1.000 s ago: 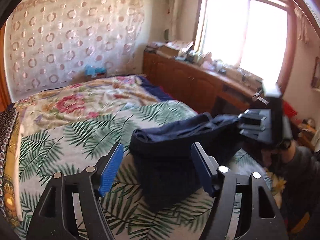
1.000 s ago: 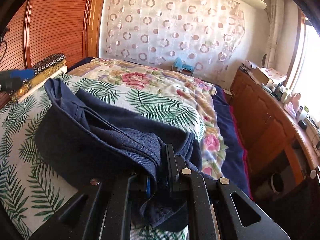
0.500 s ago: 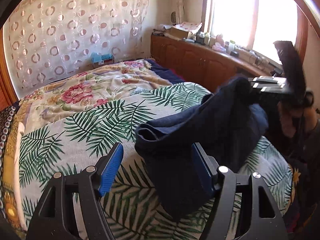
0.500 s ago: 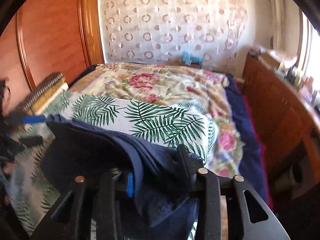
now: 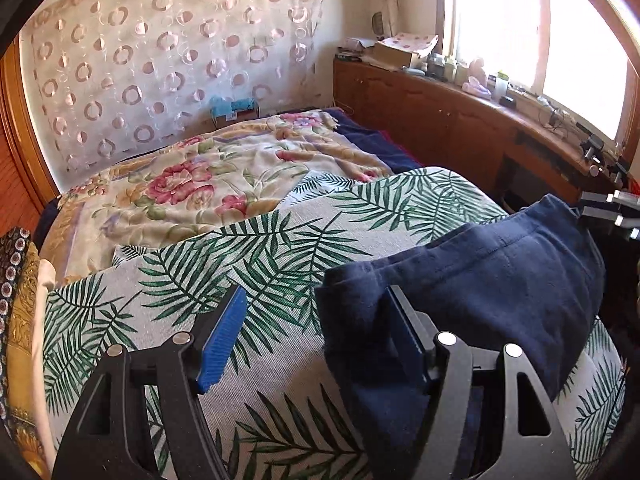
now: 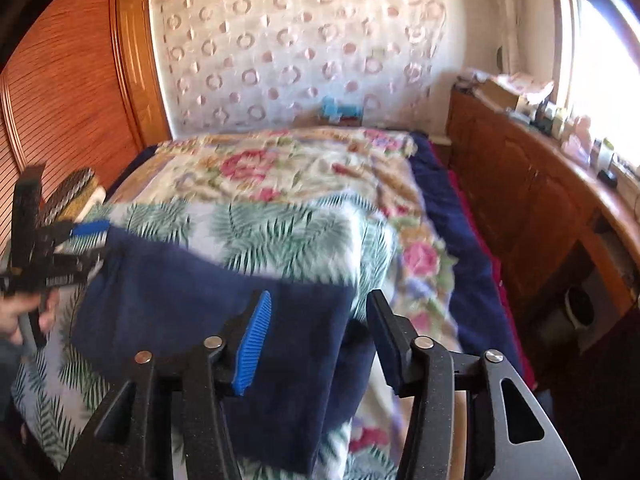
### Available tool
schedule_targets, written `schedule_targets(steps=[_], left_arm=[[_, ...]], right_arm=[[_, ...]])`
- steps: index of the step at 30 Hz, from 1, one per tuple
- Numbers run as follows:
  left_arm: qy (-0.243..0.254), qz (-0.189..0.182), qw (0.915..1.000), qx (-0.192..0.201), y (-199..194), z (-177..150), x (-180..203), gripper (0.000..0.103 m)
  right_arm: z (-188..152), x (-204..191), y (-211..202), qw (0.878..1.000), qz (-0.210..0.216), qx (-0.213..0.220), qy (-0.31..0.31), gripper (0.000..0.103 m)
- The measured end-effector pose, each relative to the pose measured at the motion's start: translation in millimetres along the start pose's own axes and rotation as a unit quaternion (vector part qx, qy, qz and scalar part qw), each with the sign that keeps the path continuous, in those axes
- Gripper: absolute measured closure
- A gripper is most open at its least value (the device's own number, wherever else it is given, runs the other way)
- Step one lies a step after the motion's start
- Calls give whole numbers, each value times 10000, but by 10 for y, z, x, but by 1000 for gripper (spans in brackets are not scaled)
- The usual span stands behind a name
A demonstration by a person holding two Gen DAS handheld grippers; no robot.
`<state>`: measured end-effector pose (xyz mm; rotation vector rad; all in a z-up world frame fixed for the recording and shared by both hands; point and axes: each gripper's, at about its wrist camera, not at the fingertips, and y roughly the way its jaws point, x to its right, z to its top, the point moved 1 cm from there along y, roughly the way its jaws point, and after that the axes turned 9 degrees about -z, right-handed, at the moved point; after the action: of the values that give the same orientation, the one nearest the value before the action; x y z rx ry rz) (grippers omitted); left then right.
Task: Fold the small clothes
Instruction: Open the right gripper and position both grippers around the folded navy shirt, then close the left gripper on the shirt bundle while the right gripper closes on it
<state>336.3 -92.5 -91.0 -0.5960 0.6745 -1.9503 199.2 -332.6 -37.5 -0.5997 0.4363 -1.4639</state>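
A dark navy garment [image 5: 480, 292] lies folded on the palm-leaf sheet [image 5: 260, 264] of the bed. My left gripper [image 5: 316, 328] is open; the garment's near left corner drapes over its right finger [image 5: 408, 336]. In the right wrist view the same garment [image 6: 208, 304] lies flat under my right gripper [image 6: 320, 336], which is open with the cloth's right edge between its spread fingers. The left gripper shows there at the far left [image 6: 60, 240], at the garment's far corner. The right gripper shows at the right edge of the left wrist view [image 5: 612, 208].
A floral blanket [image 5: 208, 184] covers the far half of the bed. A wooden cabinet [image 5: 460, 120] with clutter runs along the right under the window. A wooden wardrobe [image 6: 72, 100] stands left. Patterned pillows [image 5: 16, 280] lie at the bed's left edge.
My right gripper opened and let go of the garment, which dropped from a raised bunch to lie flat on the bed. The left gripper stayed open and moved in at the garment's corner.
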Motion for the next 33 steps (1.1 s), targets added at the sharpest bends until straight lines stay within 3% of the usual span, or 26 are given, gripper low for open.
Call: schedule_targets(steps=[5,13,17,22,28,30,32,33], left_arm=[[-90,-246,9996,110,-164,-69,50,32],[96,-287,9984,-470,105,-190,92,32],[133,-372,9976,-572,188,-156,113,32],[-41,-862,9933,-765,277,-116,94,56],[-290,-1145,9896,-827,333,-106,40,56],[-316,-1295,9879,-789,324,-108,46,69],[-99,-1203,9899,-740,265,-107,124,85],[65,-1136,9909,-714,214,-100,188,86]], right_arm=[[-74,141,104,9994,-107,-233,226,48],[8,86,368,9967,382,-459,547,43],[41,54,378,9976,307,-420,465,43],[-13,96,422,9971,377,-434,503,43],[-36,27,454,9970,407,-433,503,43],[-41,27,447,9969,421,-431,506,43],[-38,25,445,9969,437,-430,498,43],[-33,19,448,9969,444,-429,495,43]])
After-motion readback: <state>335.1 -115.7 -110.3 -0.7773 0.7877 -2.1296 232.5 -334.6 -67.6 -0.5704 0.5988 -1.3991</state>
